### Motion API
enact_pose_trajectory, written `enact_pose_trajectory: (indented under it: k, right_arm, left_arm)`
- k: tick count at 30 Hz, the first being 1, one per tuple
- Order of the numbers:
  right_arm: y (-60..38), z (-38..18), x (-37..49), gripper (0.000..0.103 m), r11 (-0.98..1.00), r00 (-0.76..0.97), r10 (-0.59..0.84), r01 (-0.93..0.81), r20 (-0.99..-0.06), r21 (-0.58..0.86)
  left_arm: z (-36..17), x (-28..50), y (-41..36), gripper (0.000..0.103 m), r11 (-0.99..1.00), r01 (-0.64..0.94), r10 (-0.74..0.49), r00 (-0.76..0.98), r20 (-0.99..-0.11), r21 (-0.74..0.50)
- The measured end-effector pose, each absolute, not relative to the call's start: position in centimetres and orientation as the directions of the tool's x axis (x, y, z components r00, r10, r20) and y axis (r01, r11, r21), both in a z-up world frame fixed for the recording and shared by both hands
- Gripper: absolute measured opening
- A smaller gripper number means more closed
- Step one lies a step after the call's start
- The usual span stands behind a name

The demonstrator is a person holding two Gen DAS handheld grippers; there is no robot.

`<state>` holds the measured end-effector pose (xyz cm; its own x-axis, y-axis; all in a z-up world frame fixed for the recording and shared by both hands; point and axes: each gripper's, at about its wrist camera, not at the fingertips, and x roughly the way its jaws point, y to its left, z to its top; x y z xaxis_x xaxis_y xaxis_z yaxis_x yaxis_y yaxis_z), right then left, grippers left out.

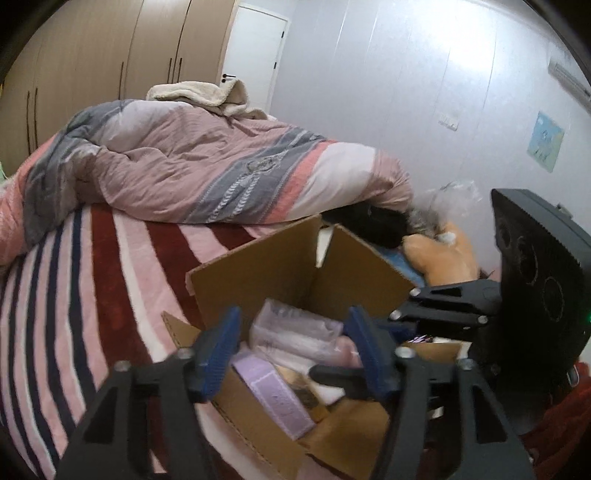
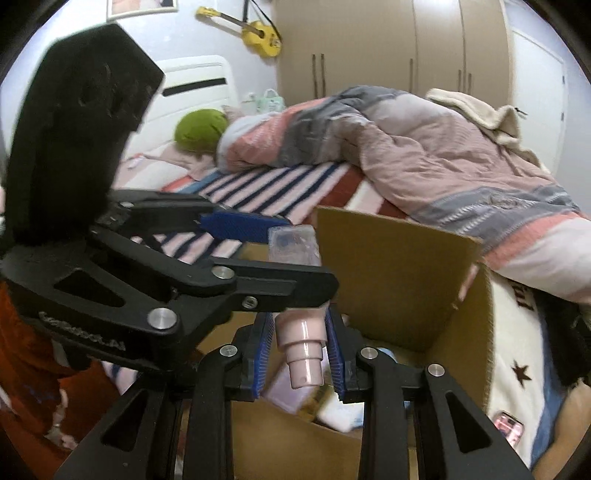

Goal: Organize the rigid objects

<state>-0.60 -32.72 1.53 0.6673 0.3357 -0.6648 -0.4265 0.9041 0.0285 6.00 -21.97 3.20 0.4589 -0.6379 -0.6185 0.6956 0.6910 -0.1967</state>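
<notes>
An open cardboard box (image 1: 266, 269) sits on the striped bed, also in the right wrist view (image 2: 395, 280). It holds a lilac flat box (image 1: 275, 398) and clear-wrapped pink packages (image 1: 295, 328). My left gripper (image 1: 295, 350) hovers open and empty over the box. My right gripper (image 2: 299, 347) is shut on a pink stepped-cap tube (image 2: 303, 350), held over the box. The left gripper (image 2: 288, 254) crosses in front, its fingers either side of the tube's clear far end (image 2: 291, 243). The right gripper also shows in the left wrist view (image 1: 402, 321).
A rumpled pink and grey duvet (image 1: 207, 170) lies behind the box. A tan plush toy (image 1: 443, 254) and a black item sit right of it. A phone (image 2: 509, 424) lies on the star blanket. A wardrobe and a yellow guitar (image 2: 258, 33) stand at the walls.
</notes>
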Motion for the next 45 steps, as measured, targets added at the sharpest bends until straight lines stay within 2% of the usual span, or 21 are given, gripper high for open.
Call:
enact_pose_trajectory:
  k: [1, 2, 3, 8, 14, 16, 18, 21, 24, 32, 45]
  right_arm:
    - [-33.0, 1.2, -0.5, 0.033, 0.913, 0.678, 0.309, -0.407, -0.667, 0.010]
    - [-33.1, 1.0, -0.4, 0.040, 0.918, 0.682, 0.297, -0.397, -0.668, 0.003]
    - [-33.3, 0.9, -0.4, 0.052, 0.920, 0.685, 0.294, -0.392, -0.667, 0.003]
    - [-33.5, 0.9, -0.6, 0.057, 0.915, 0.686, 0.310, -0.402, -0.658, 0.012]
    - [-33.2, 2.3, -1.4, 0.085, 0.905, 0.719, 0.344, -0.426, -0.603, 0.009]
    - [-33.1, 2.8, -1.8, 0.096, 0.898, 0.731, 0.366, -0.441, -0.576, 0.011]
    - [-32.8, 3.3, -2.2, 0.103, 0.891, 0.739, 0.385, -0.454, -0.554, 0.013]
    - [-32.2, 3.8, -2.8, 0.103, 0.880, 0.753, 0.412, -0.476, -0.513, 0.009]
    - [-31.6, 4.1, -3.1, 0.103, 0.873, 0.758, 0.430, -0.487, -0.490, 0.012]
    - [-30.5, 3.9, -2.9, 0.103, 0.872, 0.744, 0.434, -0.489, -0.509, 0.029]
    - [-30.3, 3.7, -2.6, 0.103, 0.869, 0.734, 0.446, -0.492, -0.512, 0.053]
  left_arm:
    - [3.2, 6.0, -21.9, 0.087, 0.708, 0.684, -0.621, 0.485, -0.616, -0.175]
    - [3.3, 5.8, -21.8, 0.090, 0.718, 0.678, -0.612, 0.502, -0.611, -0.161]
    - [3.4, 5.7, -21.7, 0.090, 0.722, 0.675, -0.605, 0.512, -0.609, -0.150]
    - [3.7, 5.4, -20.0, 0.093, 0.784, 0.608, -0.543, 0.575, -0.612, -0.124]
    - [5.1, 3.5, -16.5, 0.094, 0.886, 0.461, -0.408, 0.717, -0.566, -0.055]
    - [5.4, 2.9, -15.1, 0.100, 0.910, 0.412, -0.367, 0.754, -0.545, -0.043]
    - [5.7, 2.2, -13.4, 0.101, 0.931, 0.362, -0.332, 0.784, -0.525, -0.049]
    - [6.0, 1.3, -10.8, 0.102, 0.961, 0.271, -0.260, 0.825, -0.502, -0.052]
    - [5.7, 1.0, -8.7, 0.102, 0.966, 0.245, -0.253, 0.824, -0.507, -0.084]
    - [4.1, 0.6, -5.6, 0.102, 0.971, 0.198, -0.239, 0.812, -0.532, -0.134]
    - [4.1, 0.7, -5.5, 0.102, 0.974, 0.192, -0.228, 0.813, -0.535, -0.123]
